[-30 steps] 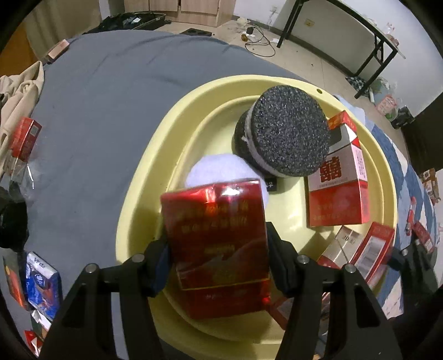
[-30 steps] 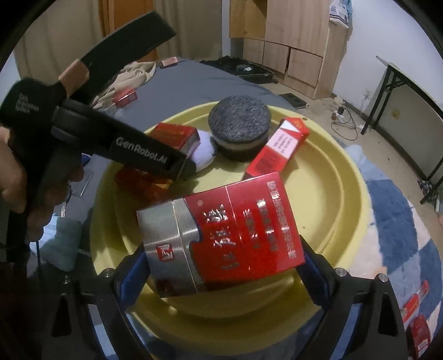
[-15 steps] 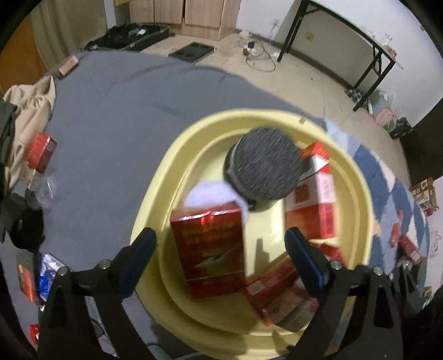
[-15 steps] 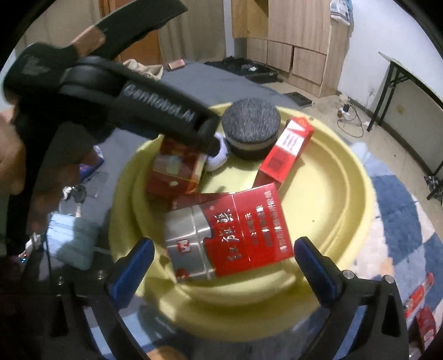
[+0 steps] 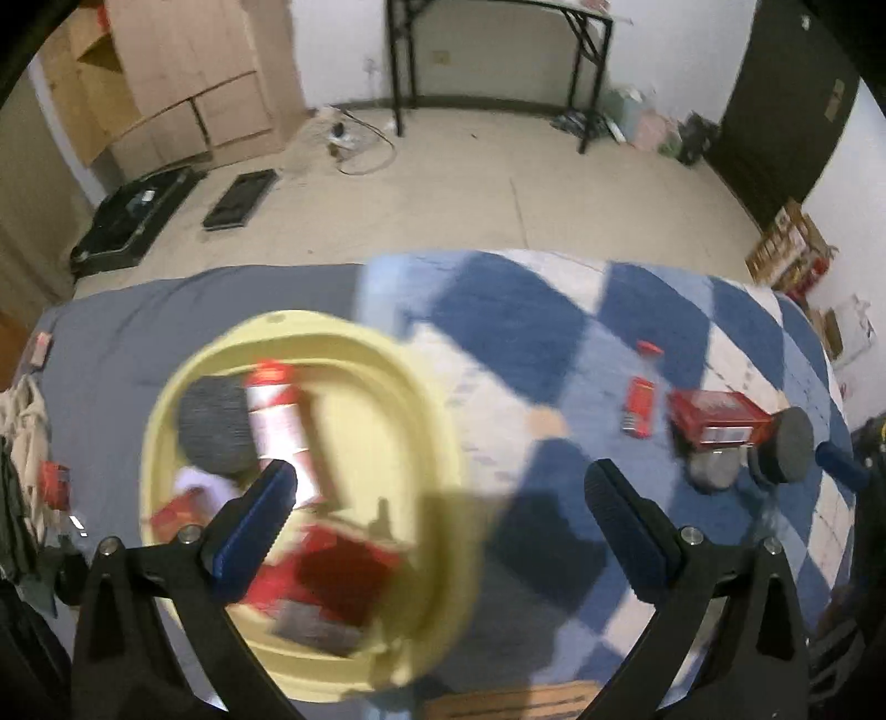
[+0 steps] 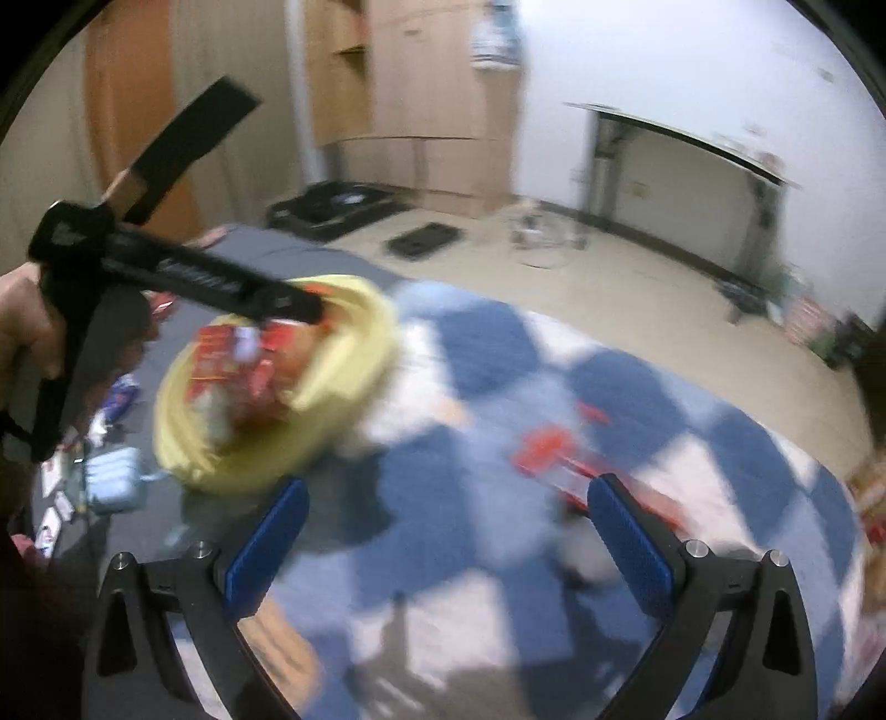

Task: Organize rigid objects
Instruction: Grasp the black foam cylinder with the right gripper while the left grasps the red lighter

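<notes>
A yellow basin sits on the bed at the left and holds several red cigarette packs and a dark round sponge. It also shows, blurred, in the right wrist view. My left gripper is open and empty above the basin's right rim. My right gripper is open and empty above the blue checked blanket. More red packs and a second round sponge lie on the blanket at the right. Both views are motion-blurred.
The left gripper's body crosses the right wrist view above the basin. A grey sheet covers the bed's left part, with small items scattered on it. Beyond the bed are bare floor, a wooden cabinet and a black-legged table.
Both grippers opened and dropped their red packs into the basin, then lifted and swung right toward the blue checked blanket.
</notes>
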`<state>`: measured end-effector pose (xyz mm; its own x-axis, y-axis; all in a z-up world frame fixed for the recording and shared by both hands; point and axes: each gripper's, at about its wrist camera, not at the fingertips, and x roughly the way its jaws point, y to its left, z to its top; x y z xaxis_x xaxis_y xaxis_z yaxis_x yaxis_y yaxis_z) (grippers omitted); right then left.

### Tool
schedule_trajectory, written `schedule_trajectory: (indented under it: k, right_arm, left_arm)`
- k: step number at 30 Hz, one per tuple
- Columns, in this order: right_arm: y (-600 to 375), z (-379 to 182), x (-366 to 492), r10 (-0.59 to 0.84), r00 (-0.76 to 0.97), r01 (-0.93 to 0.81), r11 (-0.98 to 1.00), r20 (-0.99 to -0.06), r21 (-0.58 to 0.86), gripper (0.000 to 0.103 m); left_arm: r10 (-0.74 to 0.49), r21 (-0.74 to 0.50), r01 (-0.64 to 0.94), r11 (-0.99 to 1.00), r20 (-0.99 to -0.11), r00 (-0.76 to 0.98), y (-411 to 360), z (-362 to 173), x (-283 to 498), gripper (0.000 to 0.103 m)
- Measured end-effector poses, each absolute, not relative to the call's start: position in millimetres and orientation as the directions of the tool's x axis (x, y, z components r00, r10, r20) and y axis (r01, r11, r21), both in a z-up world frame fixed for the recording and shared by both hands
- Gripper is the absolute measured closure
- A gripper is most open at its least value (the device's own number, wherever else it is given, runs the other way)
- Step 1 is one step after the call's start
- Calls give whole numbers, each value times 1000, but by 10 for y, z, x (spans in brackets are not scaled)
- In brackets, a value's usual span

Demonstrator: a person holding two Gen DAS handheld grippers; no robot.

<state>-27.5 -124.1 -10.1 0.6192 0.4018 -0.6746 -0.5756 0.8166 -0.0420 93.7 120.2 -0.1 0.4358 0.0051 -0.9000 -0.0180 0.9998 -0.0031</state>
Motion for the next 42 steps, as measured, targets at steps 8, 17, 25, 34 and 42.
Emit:
schedule_trajectory:
  k: [8, 17, 25, 34, 42]
  right_arm:
    - [-2297, -449, -258, 220, 667, -432, 893, -712, -129, 0]
    - [-2426, -808, 35, 206, 635, -414, 904, -744, -103, 0]
    - [-2482, -1074, 259, 207, 646, -384, 920, -735, -79, 0]
    - [-2489, -1200, 451, 213, 663, -353, 934, -717, -49, 2]
    - [-2427, -1208, 406, 229, 672, -376, 925, -705, -58, 33]
  left_arm:
    - [11, 59, 118, 991, -930, 367, 398, -515, 1209, 1]
    - [46, 132, 215, 968, -931, 363, 174, -994, 1507, 6]
    - [-32, 59, 226, 972, -925, 379, 73, -1058, 1706, 6]
    - [-91, -25, 168, 985, -914, 395, 19, -1025, 1785, 28]
    - [-122, -69, 151, 986, -916, 381, -50, -972, 1606, 78]
